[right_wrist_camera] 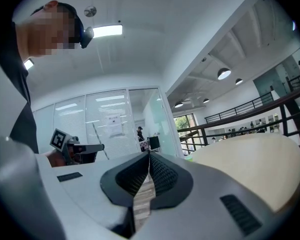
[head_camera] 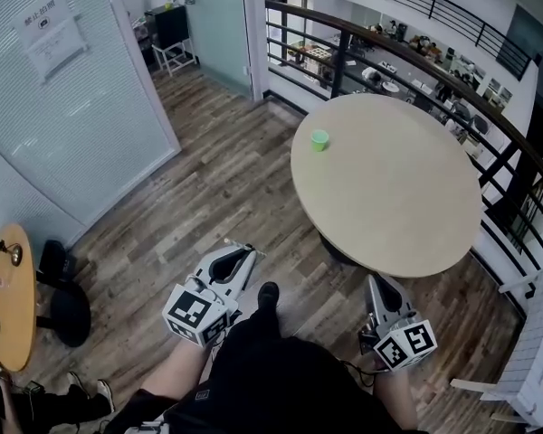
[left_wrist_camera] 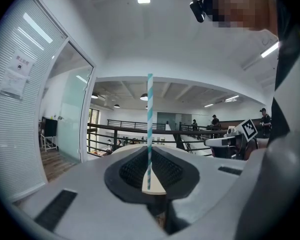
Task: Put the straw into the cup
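One straw upright in left claw | cup well apart on table

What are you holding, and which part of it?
The left hand-held gripper pinches a striped straw near its lower end. The right hand-held gripper is shut on nothing.

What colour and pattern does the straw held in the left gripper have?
The straw is white with teal stripes along its length; the left gripper view shows it best.
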`<state>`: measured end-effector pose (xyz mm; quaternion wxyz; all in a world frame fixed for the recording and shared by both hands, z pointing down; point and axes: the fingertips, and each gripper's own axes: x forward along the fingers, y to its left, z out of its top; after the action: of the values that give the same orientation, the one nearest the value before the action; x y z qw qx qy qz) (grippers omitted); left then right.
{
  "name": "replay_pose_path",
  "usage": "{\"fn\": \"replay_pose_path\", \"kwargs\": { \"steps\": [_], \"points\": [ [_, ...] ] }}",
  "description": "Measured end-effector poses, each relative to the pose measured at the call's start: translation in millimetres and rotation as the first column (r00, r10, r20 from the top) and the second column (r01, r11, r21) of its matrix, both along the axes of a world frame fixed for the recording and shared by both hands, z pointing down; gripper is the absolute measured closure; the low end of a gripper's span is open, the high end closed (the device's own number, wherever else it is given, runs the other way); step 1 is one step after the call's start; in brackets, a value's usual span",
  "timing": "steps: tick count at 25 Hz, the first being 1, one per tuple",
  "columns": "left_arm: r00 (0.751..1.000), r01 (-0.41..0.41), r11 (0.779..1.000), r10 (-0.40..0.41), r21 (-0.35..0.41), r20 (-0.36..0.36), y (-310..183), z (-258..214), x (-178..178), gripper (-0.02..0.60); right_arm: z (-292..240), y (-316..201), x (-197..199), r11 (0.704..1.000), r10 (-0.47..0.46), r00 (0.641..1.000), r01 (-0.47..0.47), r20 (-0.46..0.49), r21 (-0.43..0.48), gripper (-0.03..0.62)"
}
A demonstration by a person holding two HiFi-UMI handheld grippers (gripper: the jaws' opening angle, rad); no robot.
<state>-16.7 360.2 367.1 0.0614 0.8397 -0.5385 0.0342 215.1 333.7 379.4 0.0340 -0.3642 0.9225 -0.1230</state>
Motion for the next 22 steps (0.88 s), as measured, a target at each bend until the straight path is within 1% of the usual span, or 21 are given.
{"fn": "replay_pose_path", "kwargs": {
  "steps": [4, 8, 12, 16, 22],
  "points": [
    [1.000, -0.003, 1.000, 0.003, -0.001, -0.016, -32, 5, -13, 0.554, 4, -31, -11, 1.000, 0.008, 1.000, -0.008, -0.008, -0.010, 0.571],
    [0.999, -0.008, 1.000, 0.008, 0.002, -0.032, -76, 5, -34, 0.554, 2, -75, -34, 1.000, 0.013, 1.000, -0.013, -0.017, -0.014, 0.571],
    [0.999, -0.011, 1.000, 0.012, 0.019, -0.036, -123, 3, -61, 0.554, -2, -120, -63, 1.000, 0.009, 0.999, -0.010, -0.031, -0.005, 0.571],
    [0.999, -0.023, 1.000, 0.024, 0.020, -0.047, -166, 5, -89, 0.554, -5, -162, -91, 1.000, 0.024, 0.999, -0.024, -0.035, -0.005, 0.571],
    [0.998, -0.051, 0.998, 0.052, 0.022, -0.045, -219, 3, -135, 0.554, -4, -216, -137, 0.998, 0.056, 0.998, -0.057, -0.036, -0.029, 0.571]
  ]
}}
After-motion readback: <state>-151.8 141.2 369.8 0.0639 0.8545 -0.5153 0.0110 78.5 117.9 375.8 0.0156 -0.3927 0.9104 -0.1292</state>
